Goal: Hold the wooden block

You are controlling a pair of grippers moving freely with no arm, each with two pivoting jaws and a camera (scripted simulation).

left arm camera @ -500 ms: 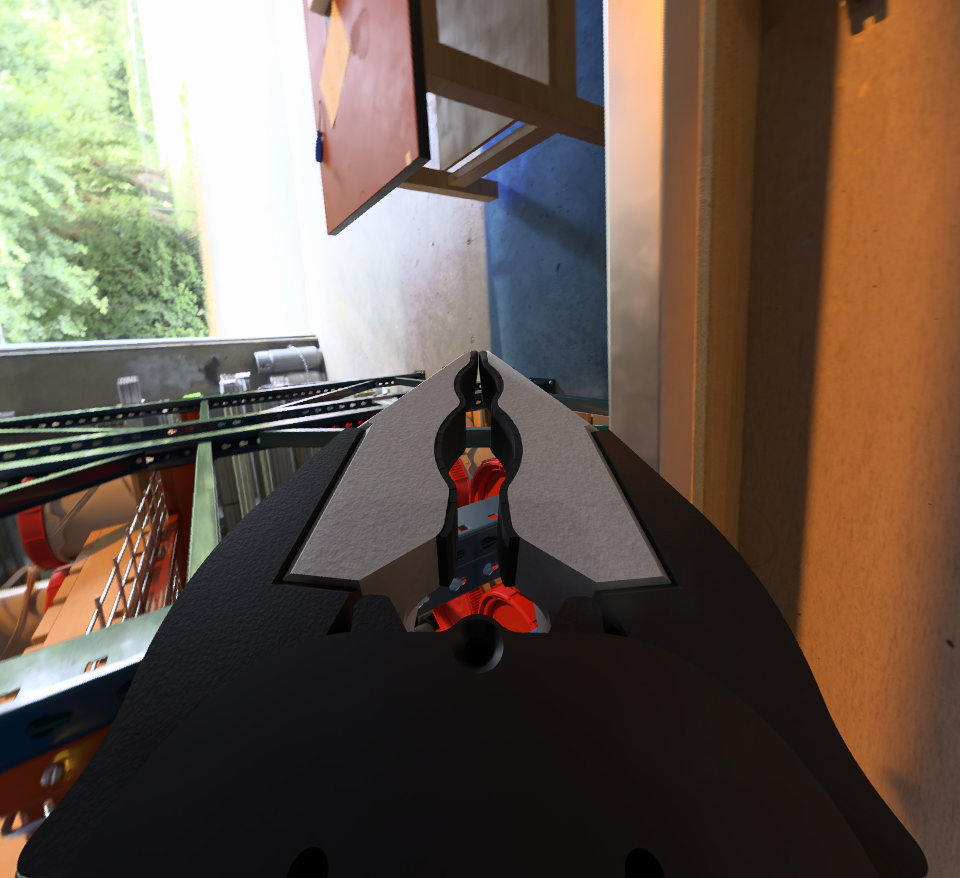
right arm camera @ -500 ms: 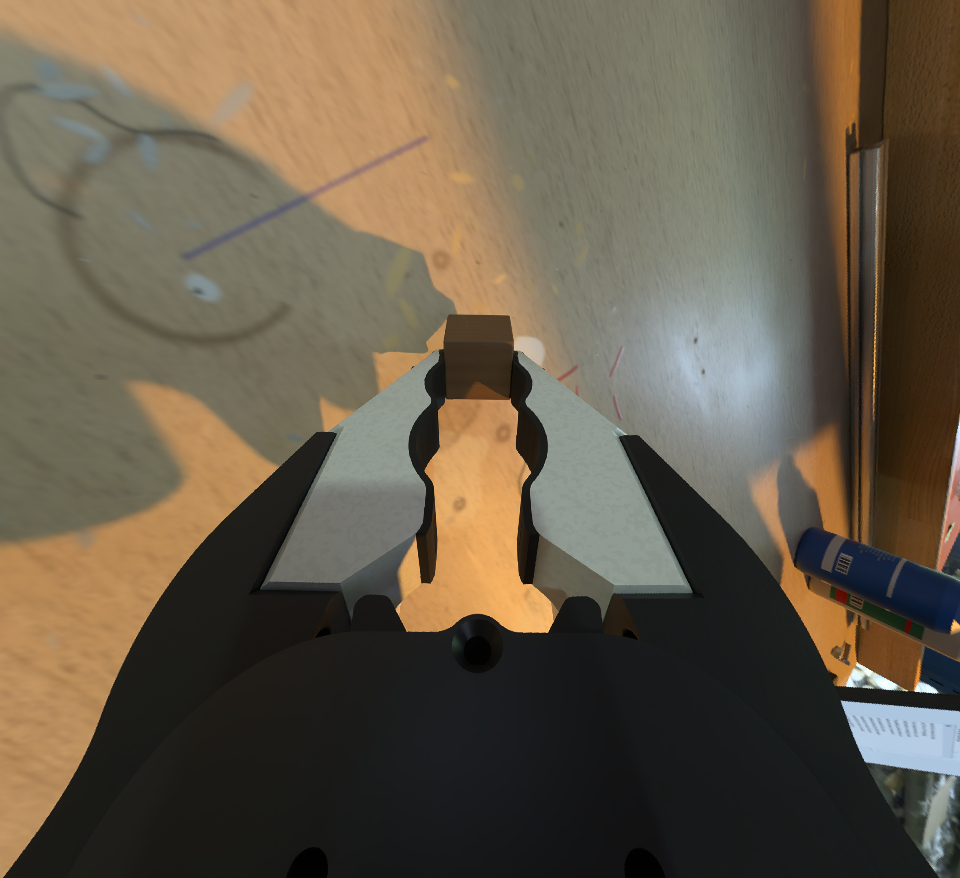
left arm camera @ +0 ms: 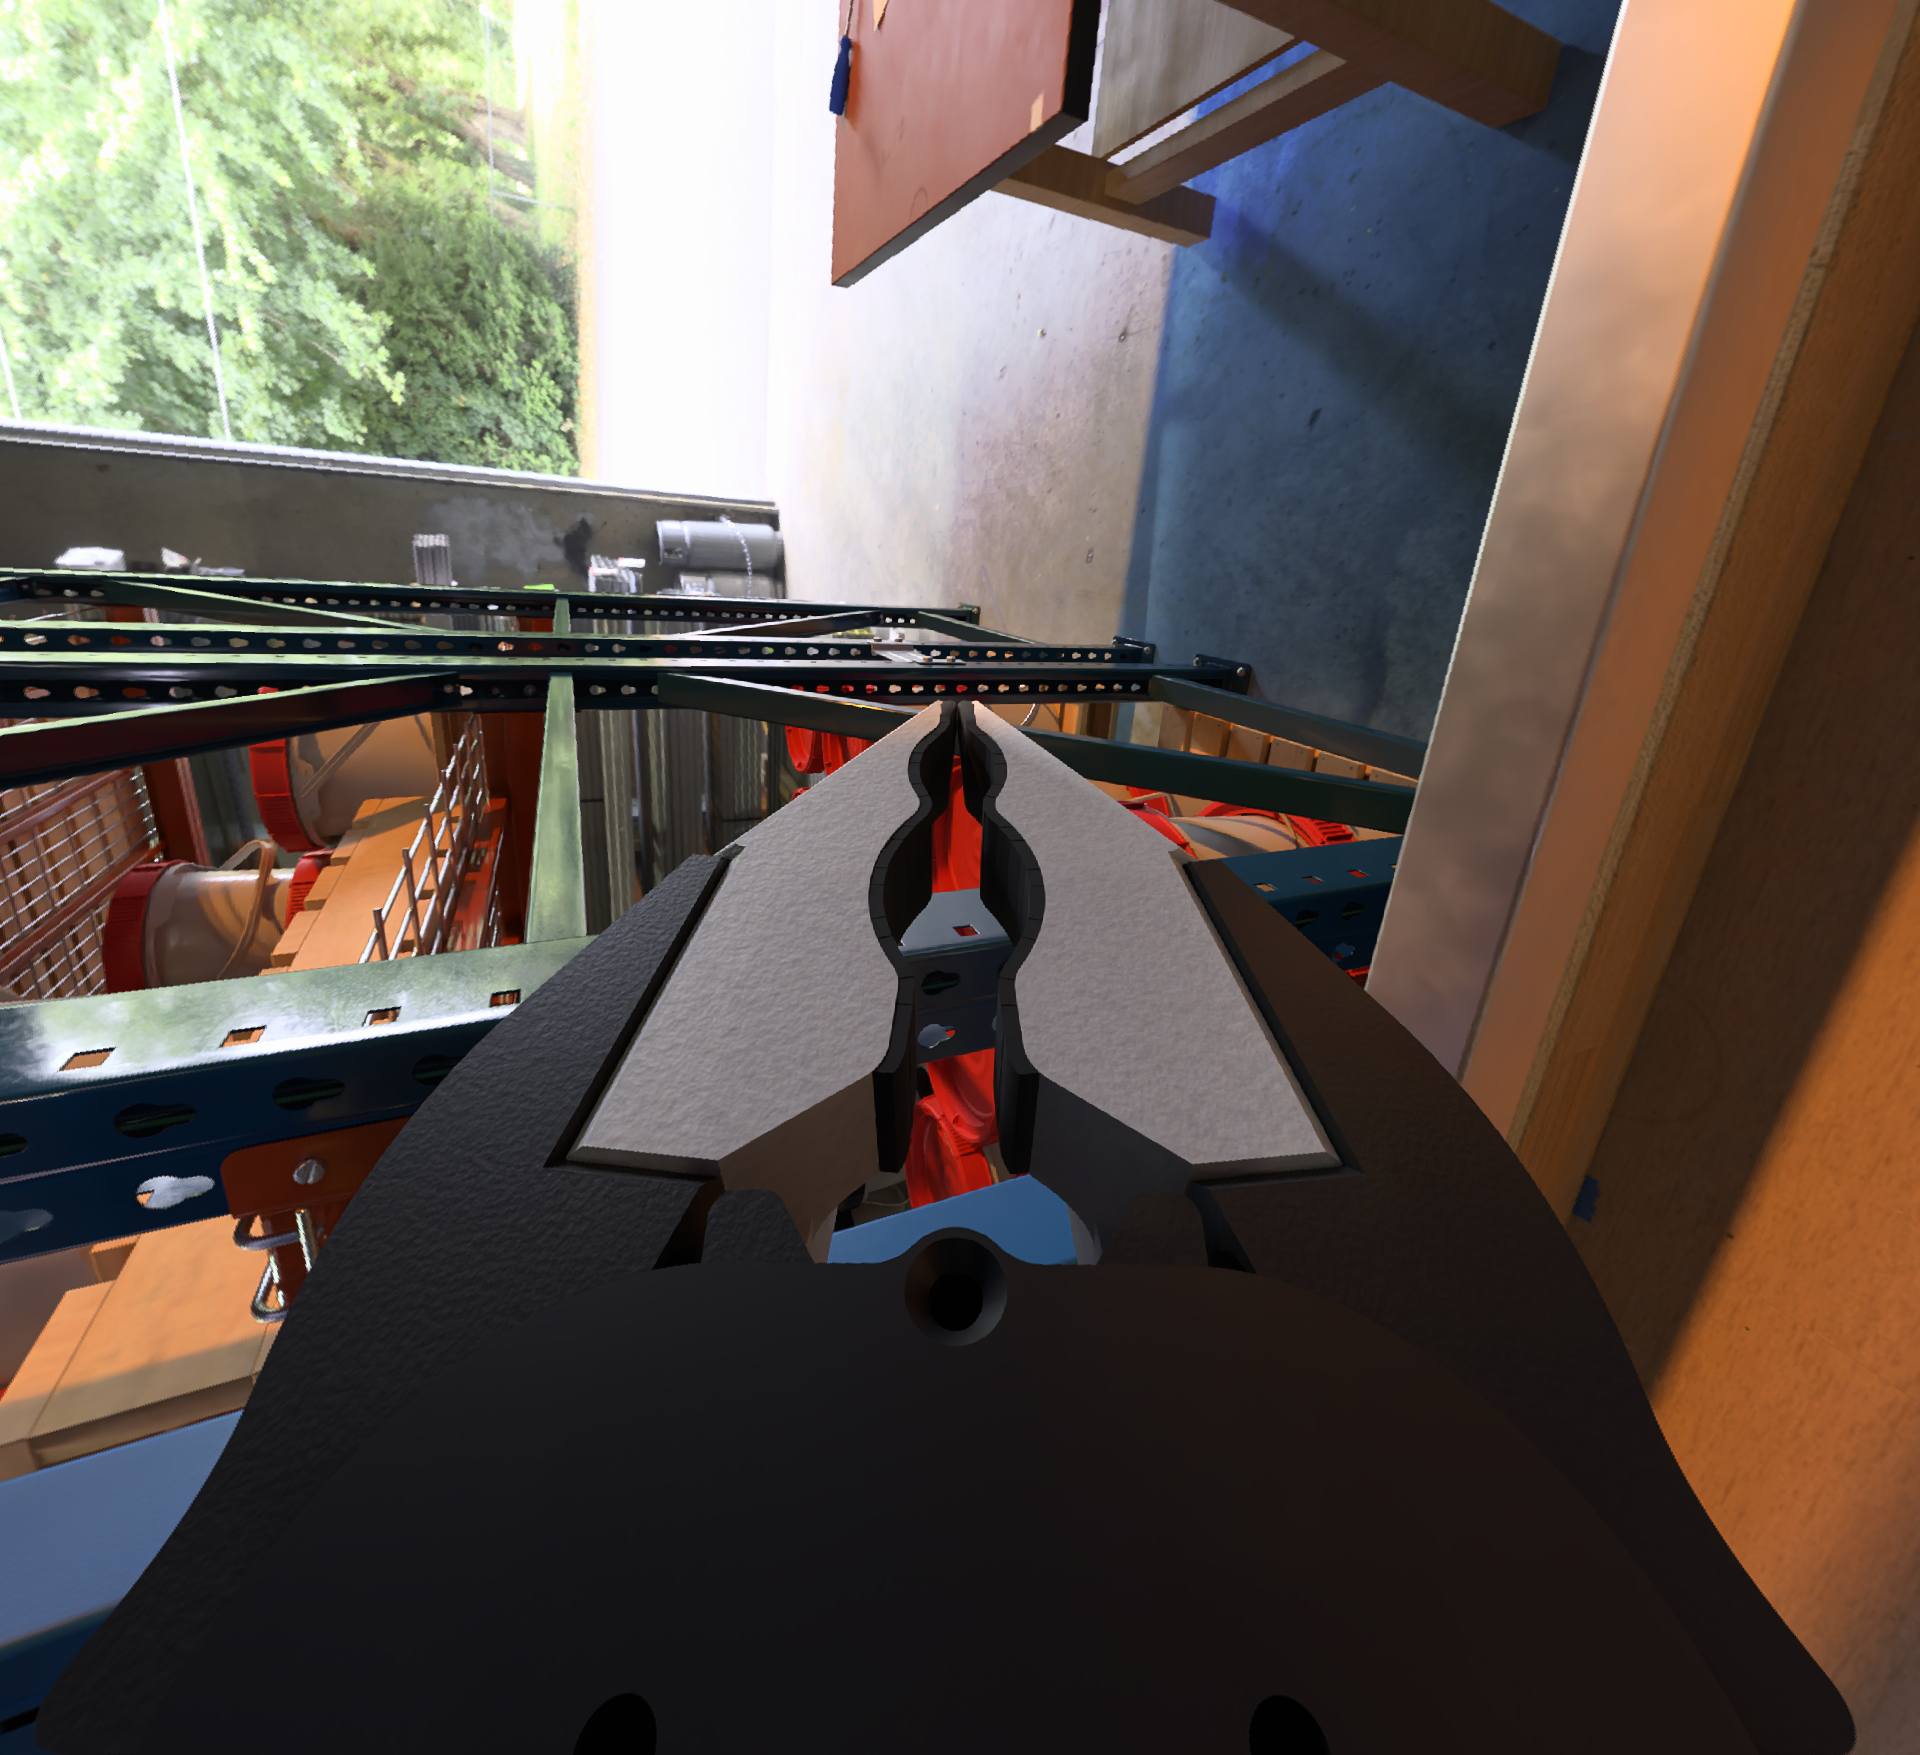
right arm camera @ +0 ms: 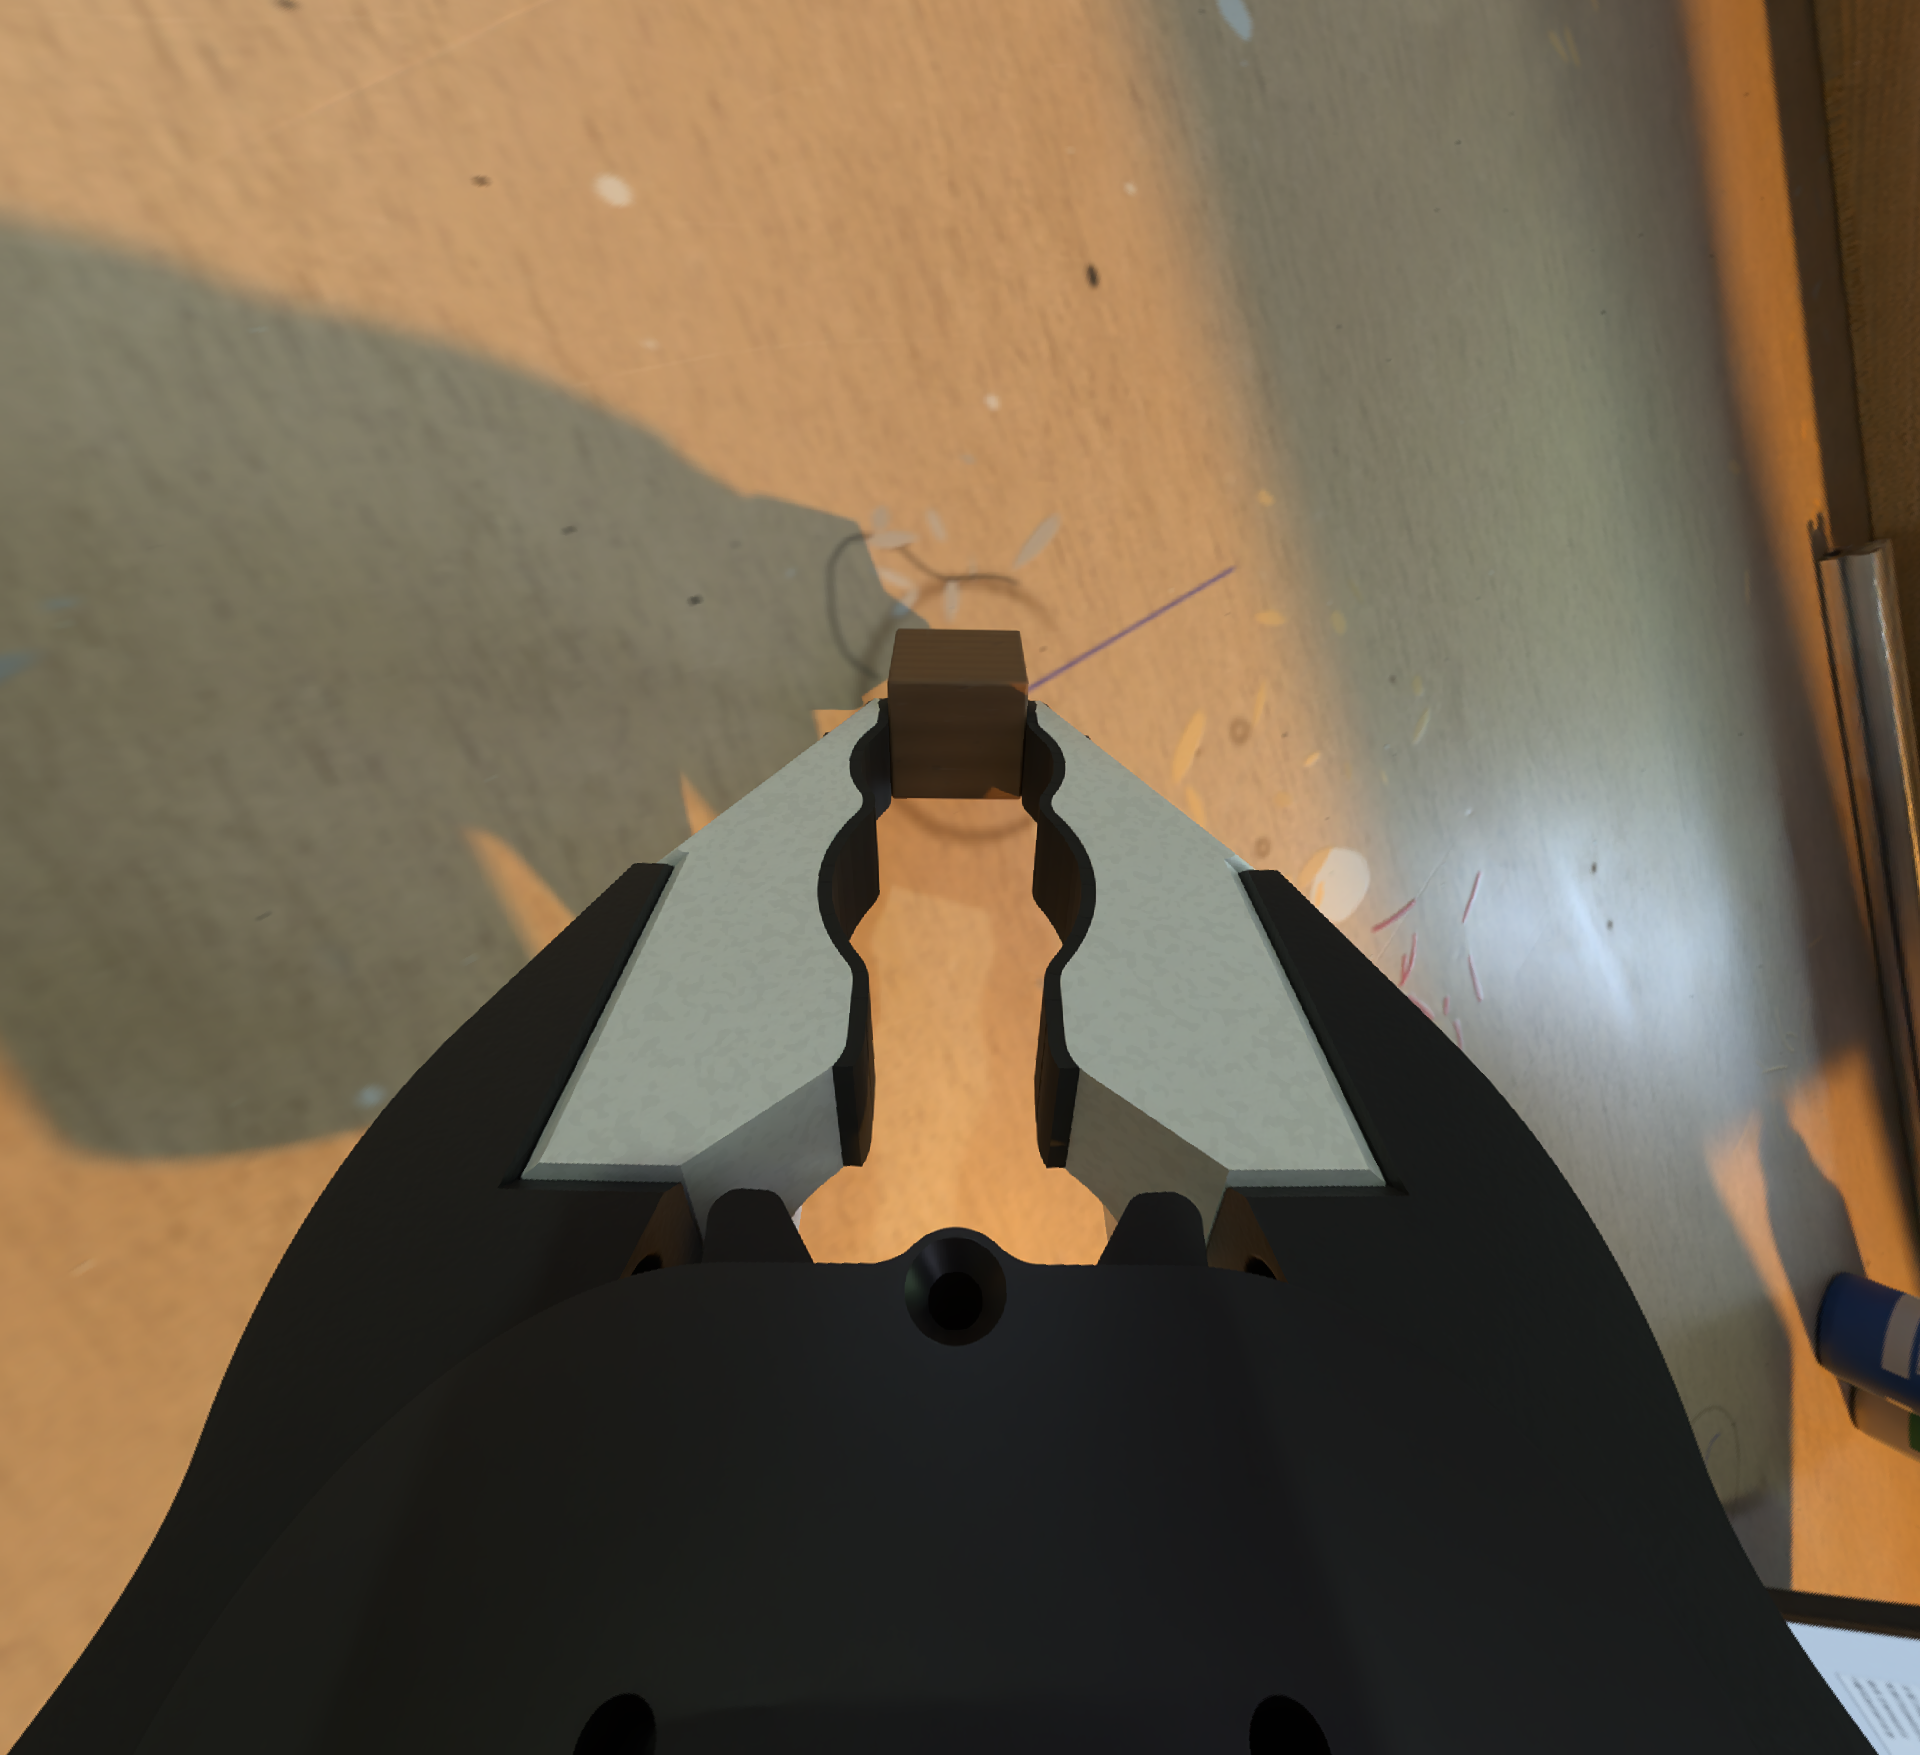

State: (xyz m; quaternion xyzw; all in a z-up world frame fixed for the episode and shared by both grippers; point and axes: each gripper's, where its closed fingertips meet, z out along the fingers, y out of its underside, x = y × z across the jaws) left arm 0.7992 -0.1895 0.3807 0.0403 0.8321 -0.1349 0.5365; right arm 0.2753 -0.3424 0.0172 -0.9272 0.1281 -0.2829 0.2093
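A small brown wooden block [right arm camera: 957,718] sits clamped between the tips of my right gripper [right arm camera: 957,749], which is shut on it and holds it above a paint-flecked tan work surface [right arm camera: 727,147]. My left gripper [left arm camera: 957,718] is shut and empty, its fingertips touching. It points at a dark metal shelving rack [left arm camera: 520,645] and away from the block, which does not show in the left wrist view.
In the right wrist view a blue tube [right arm camera: 1870,1331] and a metal strip [right arm camera: 1870,666] lie along the right edge. In the left wrist view the rack holds red spools [left arm camera: 281,801]. An orange panel [left arm camera: 956,43] and a wooden frame [left arm camera: 1662,562] stand near.
The right gripper has moved over the surface with the block. The drawn circle mark now lies right behind the block. The left gripper's view has turned, and more of the rack shows.
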